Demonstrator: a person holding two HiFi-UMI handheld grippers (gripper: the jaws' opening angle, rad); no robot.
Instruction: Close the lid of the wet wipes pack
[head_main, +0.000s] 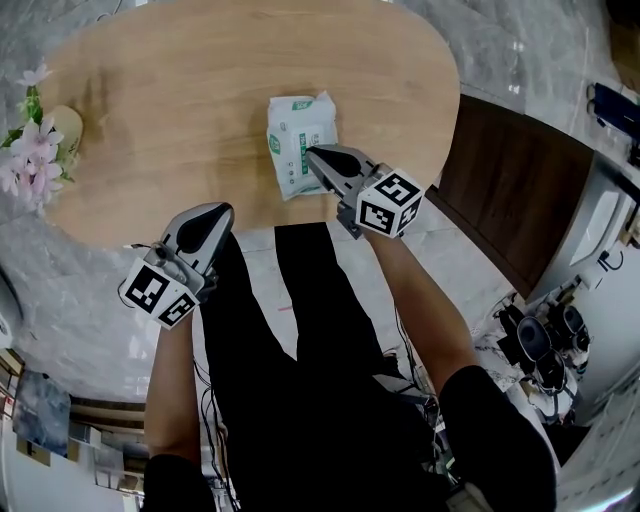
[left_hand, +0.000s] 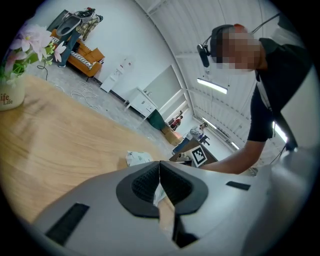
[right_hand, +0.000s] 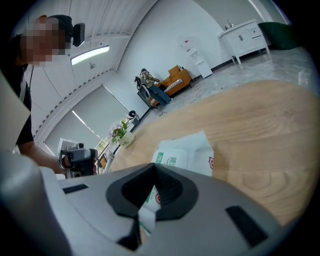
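White wet wipes pack beneath right gripper; jaws together.

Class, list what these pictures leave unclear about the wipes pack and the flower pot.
Lid of the wipes pack, open or shut: too small in head view, right claw covers the near end.
Pack's print: right gripper view, partly behind the claw.
Flower pot: left gripper view, cut by left edge.

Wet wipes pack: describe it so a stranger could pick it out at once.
Start at the oval wooden table. Near its edge closest to the person lies the wet wipes pack, at the tip of the right hand-held gripper. It is the only white, green-printed soft packet there.
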